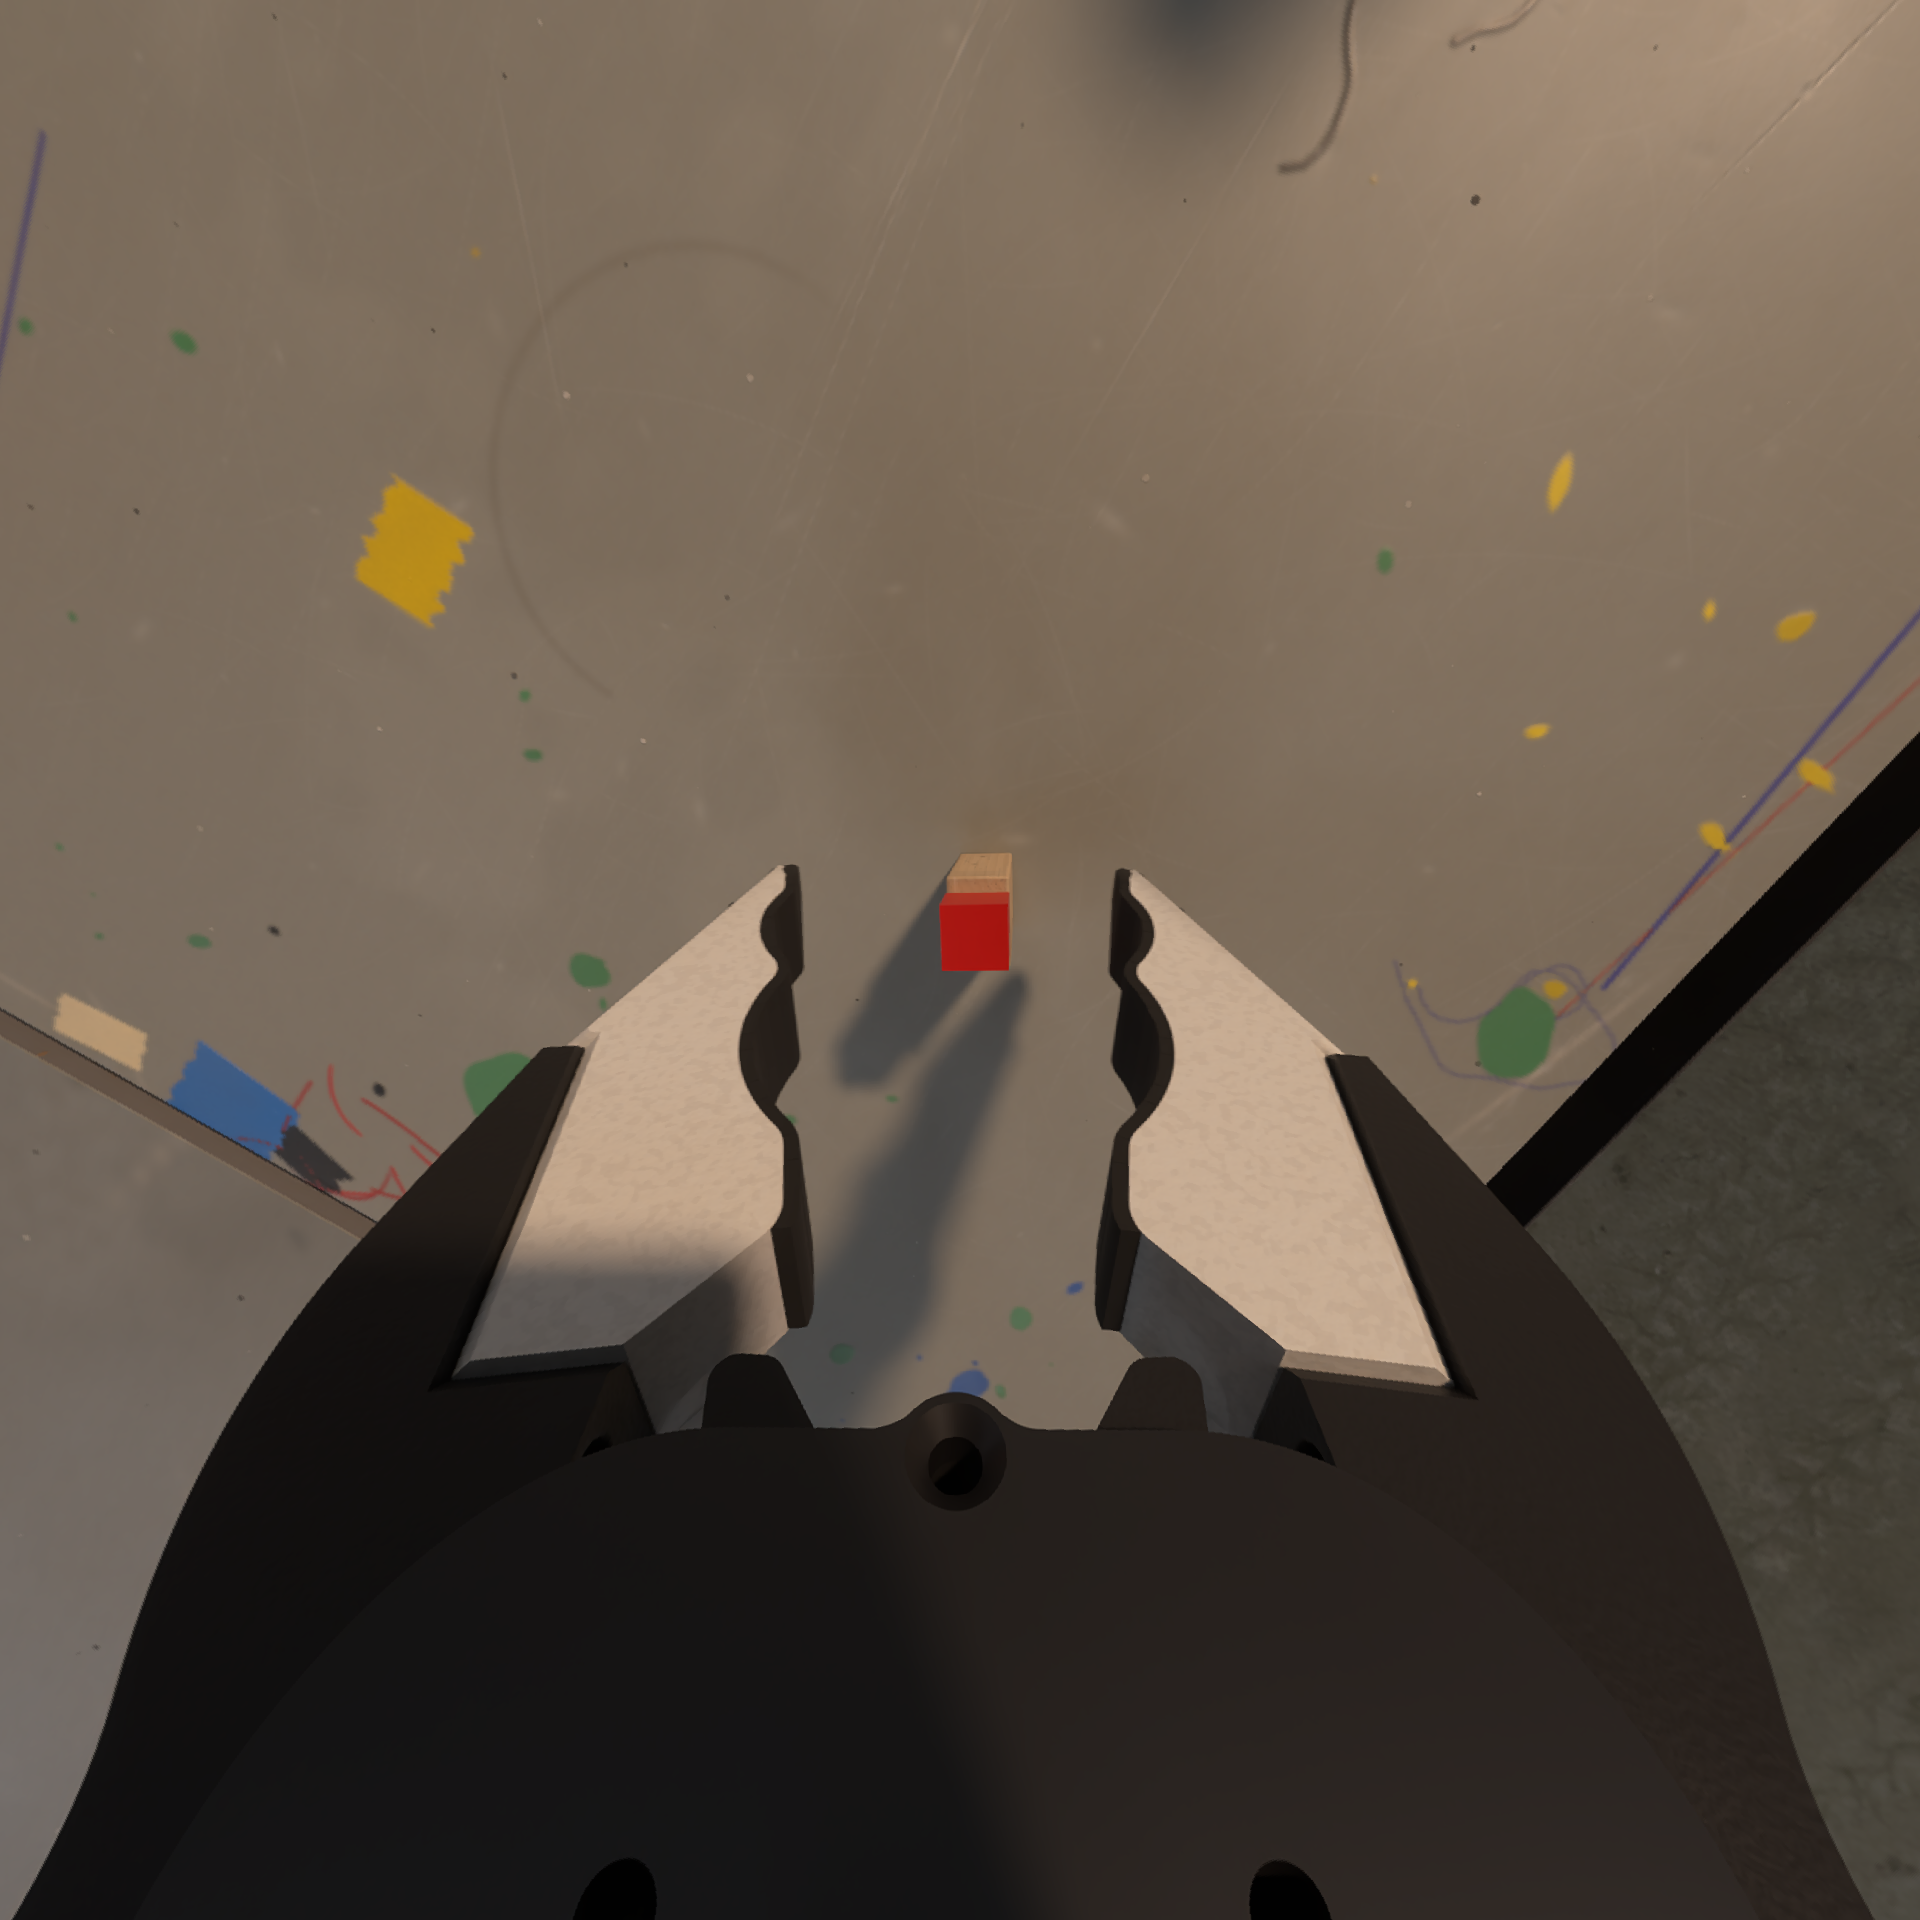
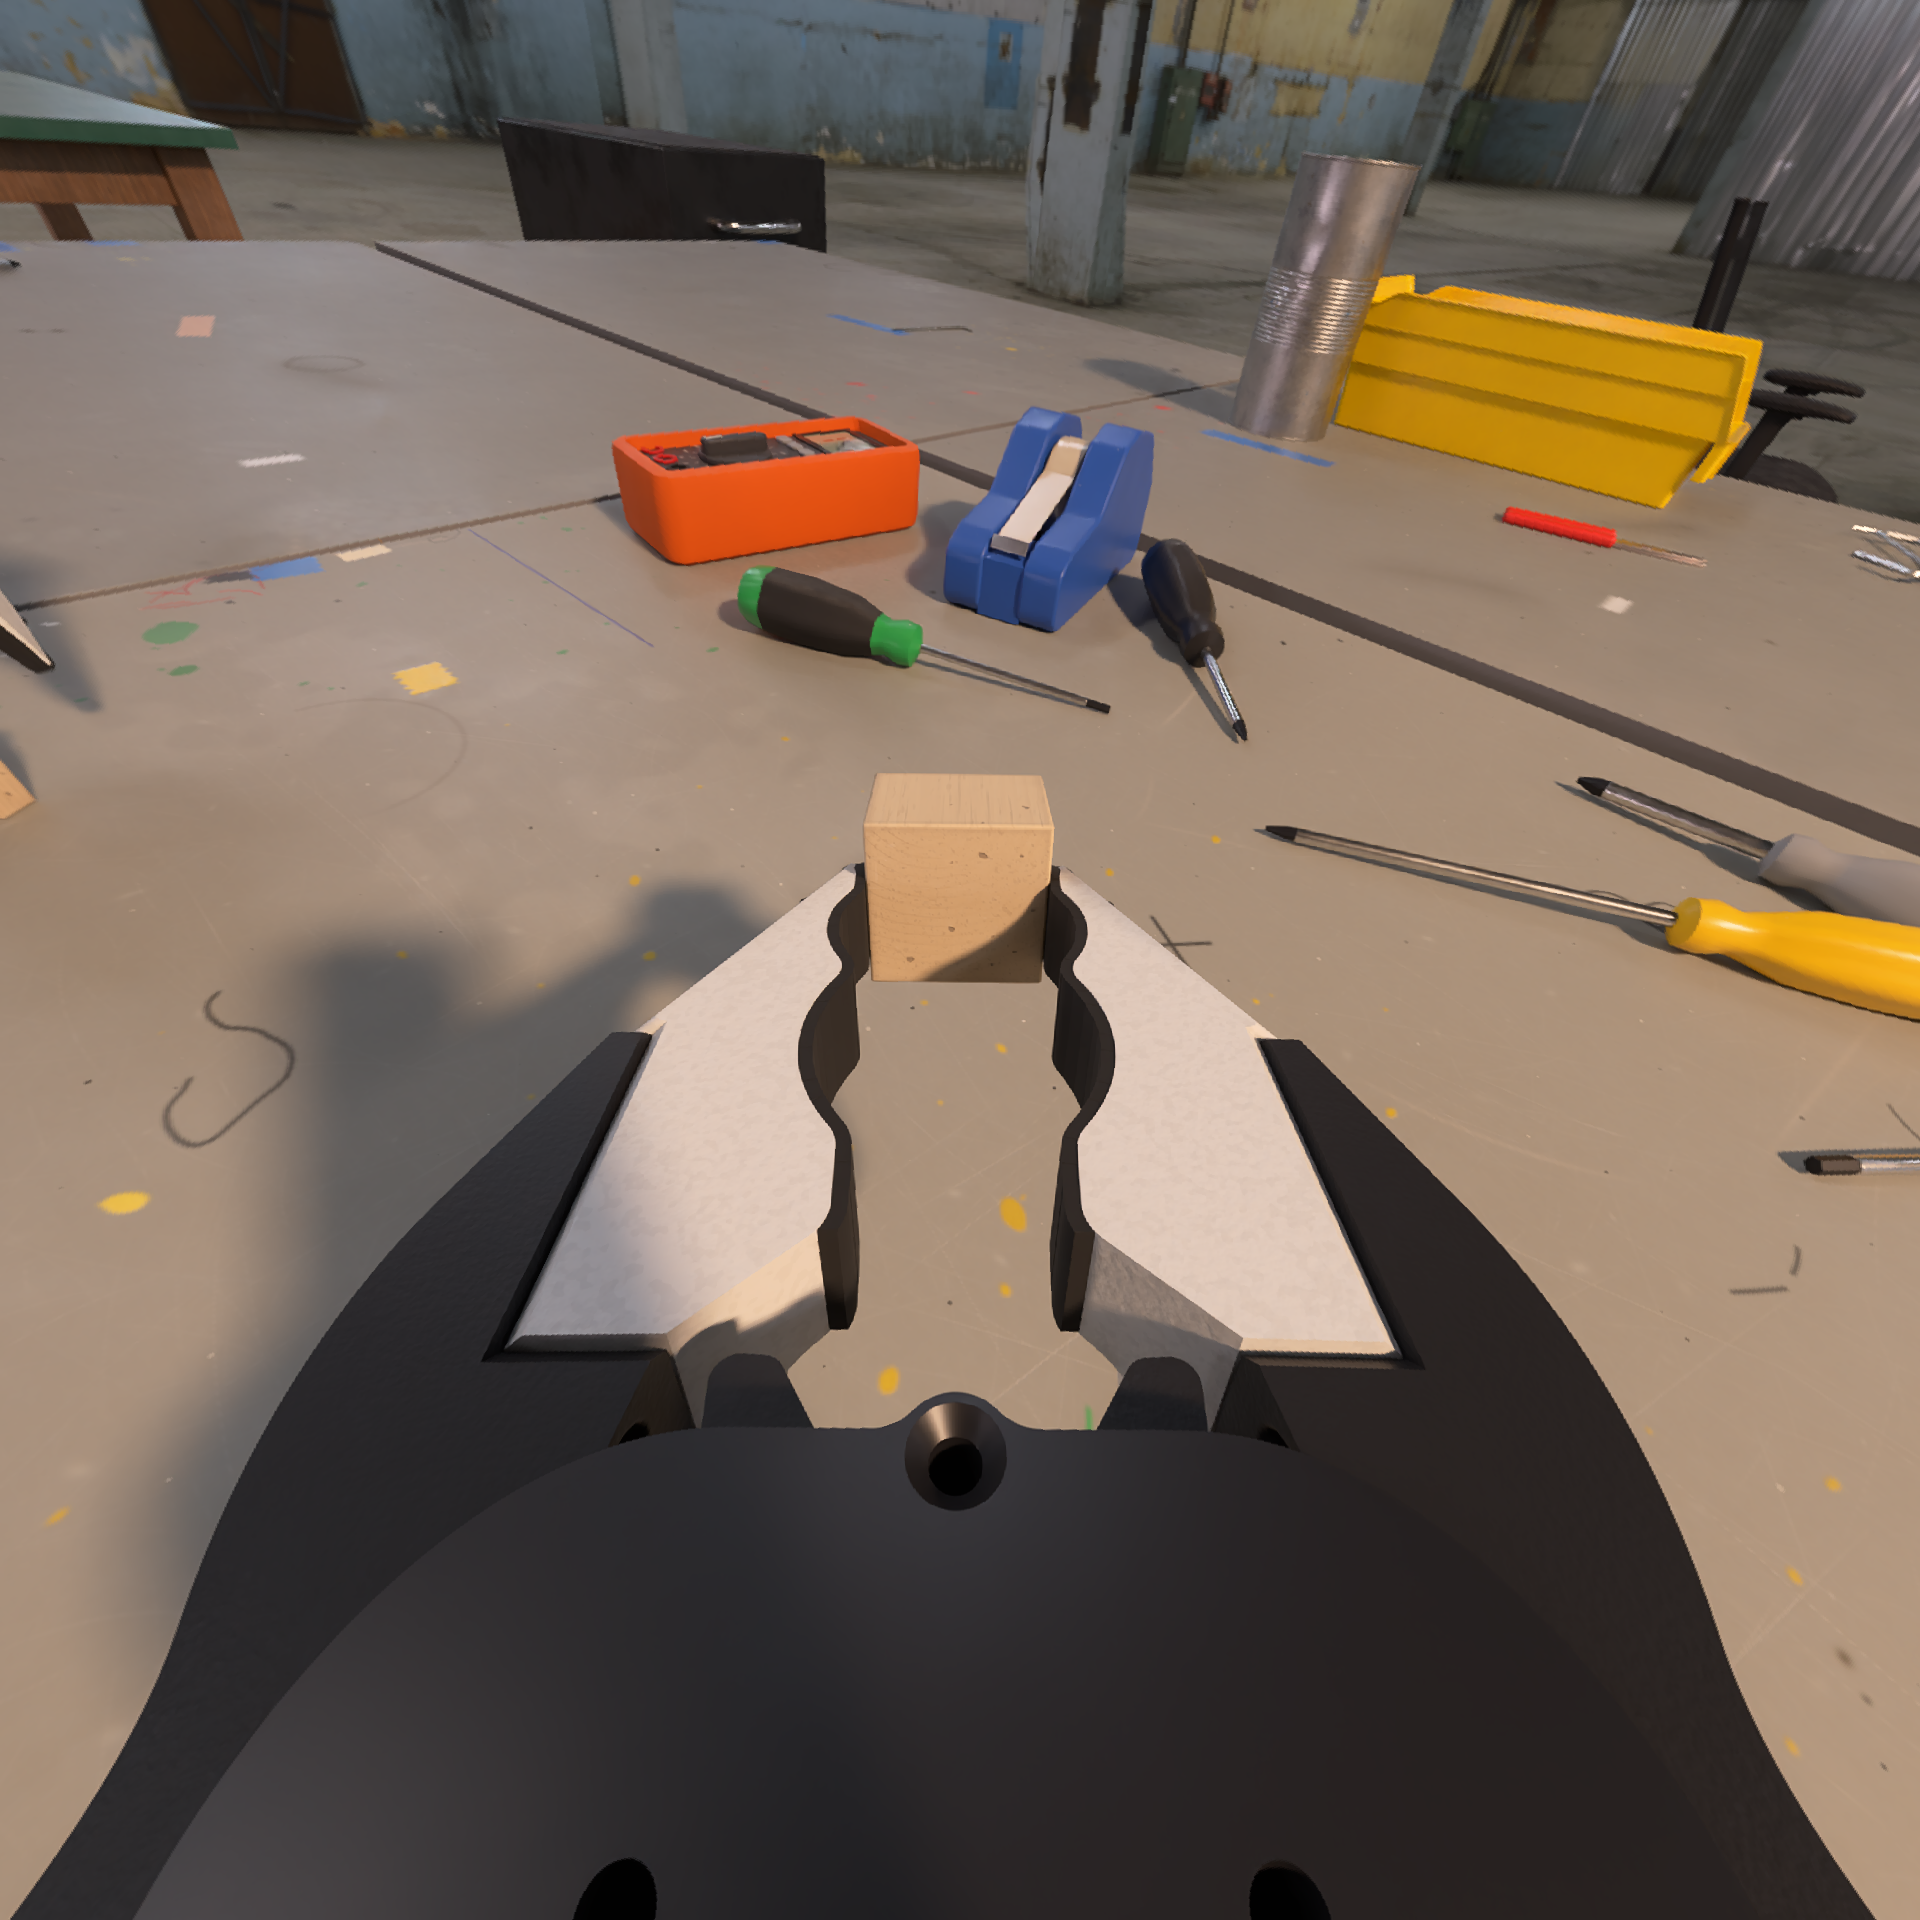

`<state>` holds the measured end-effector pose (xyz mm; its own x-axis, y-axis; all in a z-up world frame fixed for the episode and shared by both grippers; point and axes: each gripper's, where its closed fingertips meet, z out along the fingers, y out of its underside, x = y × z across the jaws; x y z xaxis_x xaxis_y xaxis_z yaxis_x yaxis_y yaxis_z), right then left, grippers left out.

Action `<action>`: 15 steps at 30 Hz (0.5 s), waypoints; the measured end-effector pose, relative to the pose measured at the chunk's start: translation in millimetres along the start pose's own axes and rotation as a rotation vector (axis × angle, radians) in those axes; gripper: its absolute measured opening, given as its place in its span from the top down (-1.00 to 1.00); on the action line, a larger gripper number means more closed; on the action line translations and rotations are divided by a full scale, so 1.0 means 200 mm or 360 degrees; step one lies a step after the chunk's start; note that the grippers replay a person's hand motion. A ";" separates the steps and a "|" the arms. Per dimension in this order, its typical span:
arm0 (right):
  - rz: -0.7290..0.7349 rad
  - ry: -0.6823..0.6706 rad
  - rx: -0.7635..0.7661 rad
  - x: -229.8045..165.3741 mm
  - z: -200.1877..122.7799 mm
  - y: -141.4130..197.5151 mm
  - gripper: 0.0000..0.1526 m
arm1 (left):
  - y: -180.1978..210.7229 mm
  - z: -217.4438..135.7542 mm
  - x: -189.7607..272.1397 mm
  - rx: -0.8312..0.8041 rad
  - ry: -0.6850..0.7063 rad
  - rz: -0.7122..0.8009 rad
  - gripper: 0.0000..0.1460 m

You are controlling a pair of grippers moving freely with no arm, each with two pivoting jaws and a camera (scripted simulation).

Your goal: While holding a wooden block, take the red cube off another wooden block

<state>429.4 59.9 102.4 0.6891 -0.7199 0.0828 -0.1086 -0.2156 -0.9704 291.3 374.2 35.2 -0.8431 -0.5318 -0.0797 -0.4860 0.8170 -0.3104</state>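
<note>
In the left wrist view a red cube [image 1: 975,935] sits on a small wooden block [image 1: 980,871] on the grey table. I look down on them from well above. My left gripper [image 1: 956,878] is open and empty, its fingers spread to either side of the stack and high over it. In the right wrist view my right gripper [image 2: 956,883] is shut on a second wooden block [image 2: 956,826], held at the fingertips above the table.
Beyond the right gripper lie an orange case [image 2: 764,488], a blue tape dispenser [image 2: 1049,520], a green-handled screwdriver [image 2: 831,618] and a yellow-handled one [image 2: 1797,956]. A metal can [image 2: 1320,301] and a yellow bin [image 2: 1538,384] stand far right. The table's black edge [image 1: 1662,987] runs right of the stack.
</note>
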 end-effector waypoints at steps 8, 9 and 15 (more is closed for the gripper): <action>0.0007 -0.0043 0.0053 -0.03 -0.02 -0.04 0.57 | 0.01 0.01 0.03 -0.0053 0.0056 -0.0026 0.59; 0.0008 -0.0045 0.0057 -0.03 -0.02 -0.04 0.57 | 0.01 0.01 0.04 -0.0064 0.0054 -0.0026 0.63; 0.0026 -0.0045 0.0086 -0.02 -0.03 -0.05 0.57 | 0.04 -0.02 0.02 -0.0131 -0.0008 -0.0033 0.72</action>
<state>422.5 60.9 113.9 0.7075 -0.7040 0.0614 -0.0815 -0.1676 -0.9825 283.0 379.5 36.2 -0.8315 -0.5499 -0.0787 -0.5209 0.8211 -0.2334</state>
